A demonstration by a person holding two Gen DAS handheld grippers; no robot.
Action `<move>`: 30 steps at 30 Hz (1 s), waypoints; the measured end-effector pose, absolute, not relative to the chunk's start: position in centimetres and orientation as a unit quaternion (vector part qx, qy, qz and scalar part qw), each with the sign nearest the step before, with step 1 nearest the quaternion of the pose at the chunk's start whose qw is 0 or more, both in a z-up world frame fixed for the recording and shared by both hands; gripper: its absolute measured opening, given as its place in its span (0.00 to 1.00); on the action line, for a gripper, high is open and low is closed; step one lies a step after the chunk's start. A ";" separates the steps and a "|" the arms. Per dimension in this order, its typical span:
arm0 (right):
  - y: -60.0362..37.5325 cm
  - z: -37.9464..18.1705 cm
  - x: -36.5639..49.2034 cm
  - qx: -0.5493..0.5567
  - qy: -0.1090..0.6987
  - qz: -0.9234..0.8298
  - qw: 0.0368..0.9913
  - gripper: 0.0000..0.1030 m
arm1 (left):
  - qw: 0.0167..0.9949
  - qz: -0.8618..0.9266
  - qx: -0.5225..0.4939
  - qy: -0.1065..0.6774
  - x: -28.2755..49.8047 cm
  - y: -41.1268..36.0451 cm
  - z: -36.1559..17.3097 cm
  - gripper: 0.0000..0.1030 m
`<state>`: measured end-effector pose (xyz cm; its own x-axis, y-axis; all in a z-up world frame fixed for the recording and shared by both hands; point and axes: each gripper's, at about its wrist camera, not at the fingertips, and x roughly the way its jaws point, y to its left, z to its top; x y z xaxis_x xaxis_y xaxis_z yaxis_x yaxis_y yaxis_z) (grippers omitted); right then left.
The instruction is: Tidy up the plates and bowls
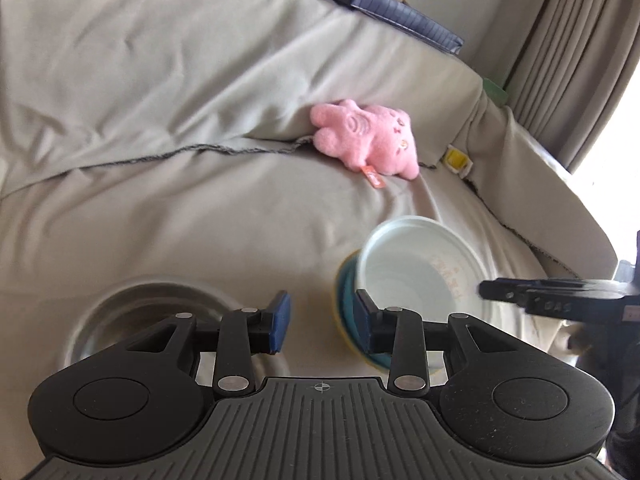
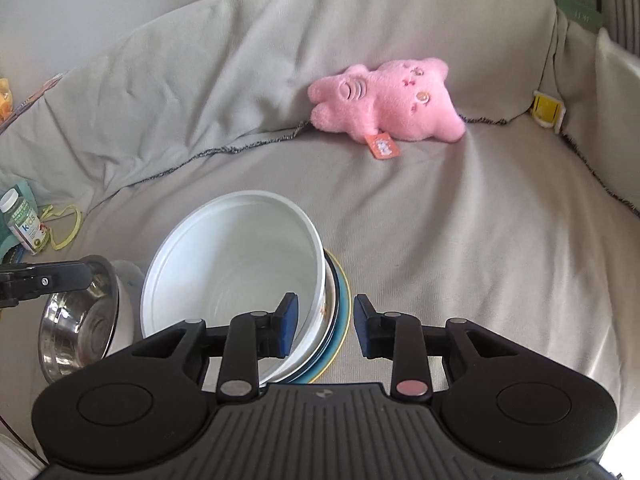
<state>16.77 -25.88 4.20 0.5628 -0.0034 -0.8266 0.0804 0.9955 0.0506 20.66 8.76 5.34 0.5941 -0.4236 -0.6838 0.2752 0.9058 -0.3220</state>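
Jaws of the right gripper (image 2: 323, 326) stand spread, and between them passes the rim of the white bowl (image 2: 236, 280), with its left pad inside the bowl and its right pad outside; the pads do not press the rim, so nothing is pinched. This bowl sits tilted on a small stack of plates (image 2: 340, 320) with blue and yellow edges, which lies on the grey cover (image 2: 460, 260) of the sofa. Jaws of the left gripper (image 1: 322, 322) are spread too and hold nothing; in the left wrist view the stack is just beside its right pad, and I cannot tell whether they touch. Under its left pad stands the steel bowl (image 2: 80, 328), which seems to rest in another pale dish (image 2: 128, 304), though this part is blurred.

Beyond both pairs of jaws, well apart from the dishes, a pink plush toy (image 2: 384, 100) lies at the fold of the cushion, and a yellow clip (image 2: 546, 110) is further to the right of it.

As I judge, the task is about half done: plates are gathered and a bowl is on them, but it is crooked, and the steel bowl stays in a separate pile. What is left is probably to straighten or move the white bowl and join the bowls together.
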 end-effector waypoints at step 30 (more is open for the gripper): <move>-6.8 -5.4 15.5 0.168 0.524 0.006 0.835 0.56 | 0.873 -0.069 -0.186 0.446 18.6 22.6 -3.3 0.45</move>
